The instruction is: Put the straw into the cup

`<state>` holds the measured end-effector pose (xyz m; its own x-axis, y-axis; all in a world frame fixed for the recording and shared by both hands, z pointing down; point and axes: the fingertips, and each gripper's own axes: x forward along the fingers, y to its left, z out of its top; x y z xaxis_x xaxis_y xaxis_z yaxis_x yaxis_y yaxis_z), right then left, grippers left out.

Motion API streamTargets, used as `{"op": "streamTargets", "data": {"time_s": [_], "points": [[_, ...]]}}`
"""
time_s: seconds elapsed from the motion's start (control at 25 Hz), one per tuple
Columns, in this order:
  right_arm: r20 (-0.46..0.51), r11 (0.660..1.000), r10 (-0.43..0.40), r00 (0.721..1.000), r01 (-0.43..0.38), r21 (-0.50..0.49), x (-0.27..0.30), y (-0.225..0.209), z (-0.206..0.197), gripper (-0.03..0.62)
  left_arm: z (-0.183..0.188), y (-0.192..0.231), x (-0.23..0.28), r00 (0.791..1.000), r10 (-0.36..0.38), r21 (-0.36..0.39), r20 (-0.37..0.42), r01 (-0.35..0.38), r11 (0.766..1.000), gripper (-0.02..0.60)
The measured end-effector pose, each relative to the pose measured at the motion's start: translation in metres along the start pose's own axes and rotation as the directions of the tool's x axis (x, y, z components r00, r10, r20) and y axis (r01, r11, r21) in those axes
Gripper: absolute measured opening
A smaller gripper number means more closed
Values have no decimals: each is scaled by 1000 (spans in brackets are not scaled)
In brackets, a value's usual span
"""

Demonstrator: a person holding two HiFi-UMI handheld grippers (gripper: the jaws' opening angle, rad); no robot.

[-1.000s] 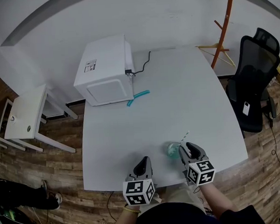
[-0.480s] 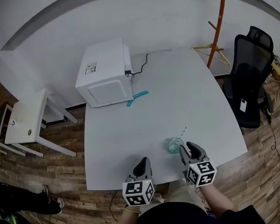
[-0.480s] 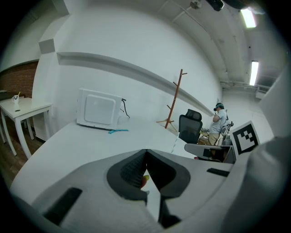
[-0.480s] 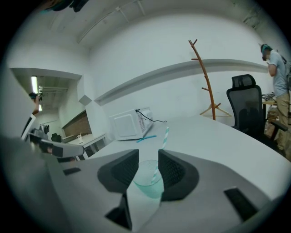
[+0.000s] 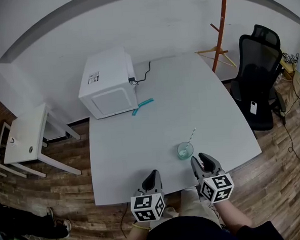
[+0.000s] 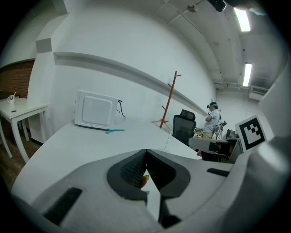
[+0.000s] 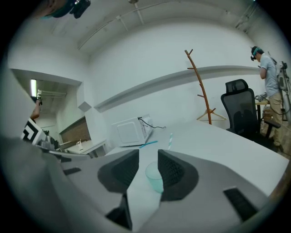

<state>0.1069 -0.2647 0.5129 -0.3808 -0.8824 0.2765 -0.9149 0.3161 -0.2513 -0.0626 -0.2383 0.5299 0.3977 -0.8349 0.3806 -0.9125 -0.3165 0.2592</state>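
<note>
A clear teal cup [image 5: 185, 150] stands on the white table [image 5: 141, 143] near its front edge, with a striped straw [image 5: 192, 135] leaning out of it to the upper right. My right gripper [image 5: 201, 161] hangs open just behind the cup, apart from it. In the right gripper view the cup [image 7: 155, 176] shows beyond the spread jaws, untouched, the straw [image 7: 170, 140] rising above it, and the right gripper [image 7: 148, 159] holds nothing. My left gripper [image 5: 153, 175] is at the table's front edge, left of the cup. Its jaws meet at the tips [image 6: 145, 154] and grip nothing.
A white microwave [image 5: 107, 83] sits at the table's far left, a teal object [image 5: 143, 105] lying in front of it. A black office chair [image 5: 256, 80] and an orange coat rack [image 5: 219, 26] stand to the right. A small white side table [image 5: 23, 135] is at left.
My right gripper has drawn back and up from the cup, leaving a gap. The cup with the straw stays put. The left gripper shifted slightly.
</note>
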Motion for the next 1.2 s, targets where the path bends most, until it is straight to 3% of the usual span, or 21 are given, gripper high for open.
{"op": "streamTargets", "data": {"time_s": [0.36, 1.2], "points": [[121, 999, -25, 992, 28, -28, -39, 21, 26, 49, 4, -10, -18, 999, -51, 32, 19, 50, 998, 11], [190, 996, -79, 979, 85, -23, -107, 56, 23, 38, -10, -38, -46, 983, -186, 87, 1, 185, 979, 11]]}}
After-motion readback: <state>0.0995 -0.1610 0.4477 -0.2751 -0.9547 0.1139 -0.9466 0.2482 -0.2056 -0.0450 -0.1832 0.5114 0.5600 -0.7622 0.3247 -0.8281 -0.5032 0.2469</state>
